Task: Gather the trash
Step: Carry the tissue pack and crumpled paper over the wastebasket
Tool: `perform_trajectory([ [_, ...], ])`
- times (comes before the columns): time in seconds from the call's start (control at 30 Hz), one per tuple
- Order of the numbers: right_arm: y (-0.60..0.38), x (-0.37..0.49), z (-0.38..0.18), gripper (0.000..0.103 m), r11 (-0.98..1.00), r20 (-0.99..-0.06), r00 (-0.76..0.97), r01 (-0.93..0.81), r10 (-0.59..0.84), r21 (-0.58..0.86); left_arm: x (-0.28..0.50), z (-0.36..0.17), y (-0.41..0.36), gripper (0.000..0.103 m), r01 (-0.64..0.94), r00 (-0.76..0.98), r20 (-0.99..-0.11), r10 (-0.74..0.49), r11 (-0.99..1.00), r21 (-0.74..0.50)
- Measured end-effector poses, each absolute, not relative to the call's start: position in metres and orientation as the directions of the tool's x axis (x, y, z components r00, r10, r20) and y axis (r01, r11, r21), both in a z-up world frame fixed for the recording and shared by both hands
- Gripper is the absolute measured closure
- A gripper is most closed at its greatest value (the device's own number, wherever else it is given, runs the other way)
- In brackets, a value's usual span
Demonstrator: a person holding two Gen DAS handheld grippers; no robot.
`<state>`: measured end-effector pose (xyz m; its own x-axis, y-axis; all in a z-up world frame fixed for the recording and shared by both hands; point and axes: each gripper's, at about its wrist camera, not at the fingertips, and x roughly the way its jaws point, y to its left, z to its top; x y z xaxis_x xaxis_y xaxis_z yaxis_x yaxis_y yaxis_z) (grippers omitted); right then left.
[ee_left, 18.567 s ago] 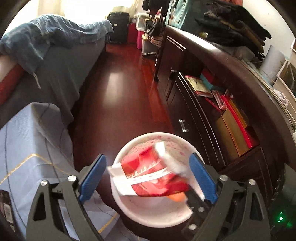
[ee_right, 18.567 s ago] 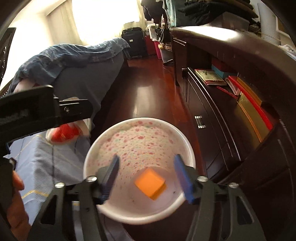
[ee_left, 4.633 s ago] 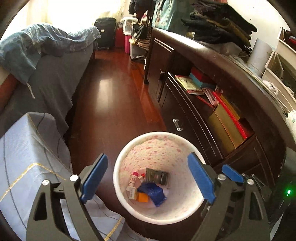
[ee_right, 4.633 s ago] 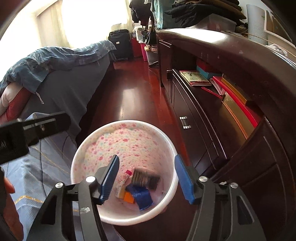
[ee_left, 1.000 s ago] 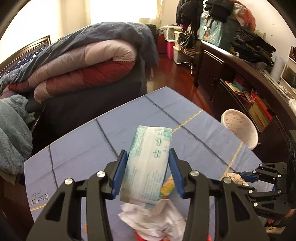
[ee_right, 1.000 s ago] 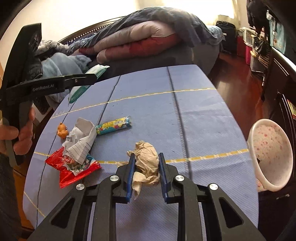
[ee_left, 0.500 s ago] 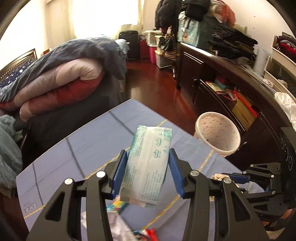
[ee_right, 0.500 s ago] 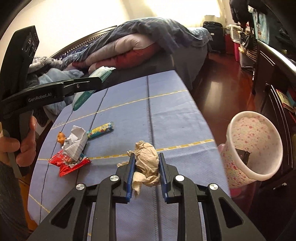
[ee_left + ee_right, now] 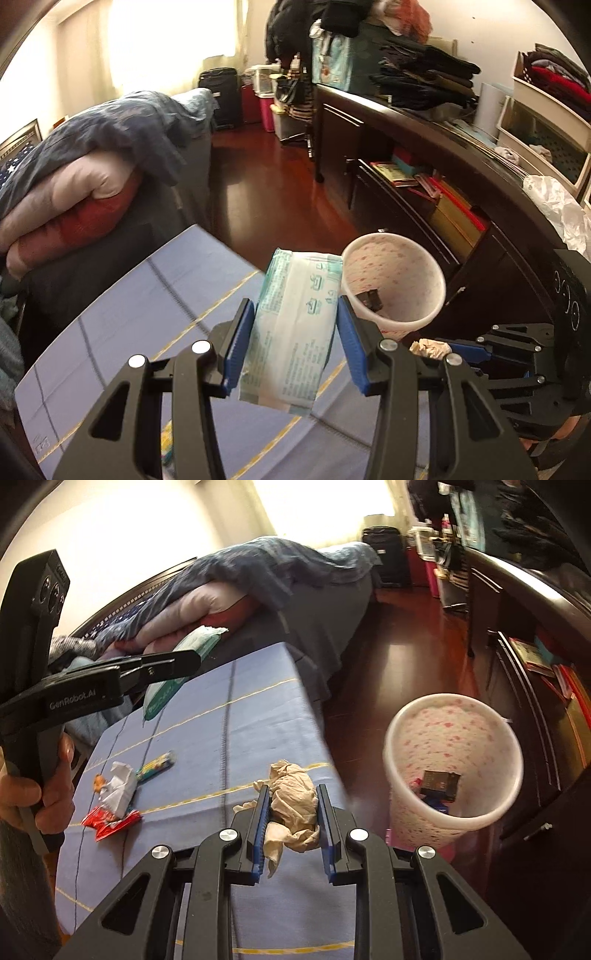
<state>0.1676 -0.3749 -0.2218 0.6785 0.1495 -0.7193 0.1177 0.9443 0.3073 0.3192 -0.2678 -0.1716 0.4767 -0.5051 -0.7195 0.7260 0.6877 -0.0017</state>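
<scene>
Both grippers have swung nearer the bin [image 9: 454,716]; left gripper [image 9: 295,343] clamps an upright wipes pack [image 9: 295,332], right gripper [image 9: 291,827] pinches crumpled tissue [image 9: 295,805] above the blue tablecloth [image 9: 221,738].

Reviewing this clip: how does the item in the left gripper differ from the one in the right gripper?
The wet-wipe pack in the left gripper is a flat, smooth, printed white-and-green packet; the crumpled tissue in the right gripper is a shapeless beige wad. The pack spreads its jaws wide, while the tissue is squeezed between jaws set closer together. The pack sticks out well past the fingertips; the tissue barely does. Both are clamped and held near the floral bin.
</scene>
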Motion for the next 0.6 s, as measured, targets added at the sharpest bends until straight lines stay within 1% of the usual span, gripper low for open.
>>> perform_trajectory([
  [0.27, -0.420, 0.156, -0.226, 0.079, 0.928, -0.721, 0.688, 0.209, 0.084, 0.308, 0.313, -0.175, -0.316, 0.057, 0.772, 0.431, -0.714, -0.552, 0.635, -0.025],
  [0.6, -0.476, 0.147, -0.233, 0.079, 0.896, -0.733, 0.679, 0.340, -0.024, 0.286, 0.312, -0.188, -0.375, 0.057, 0.808, 0.384, -0.719, -0.579, 0.588, -0.041],
])
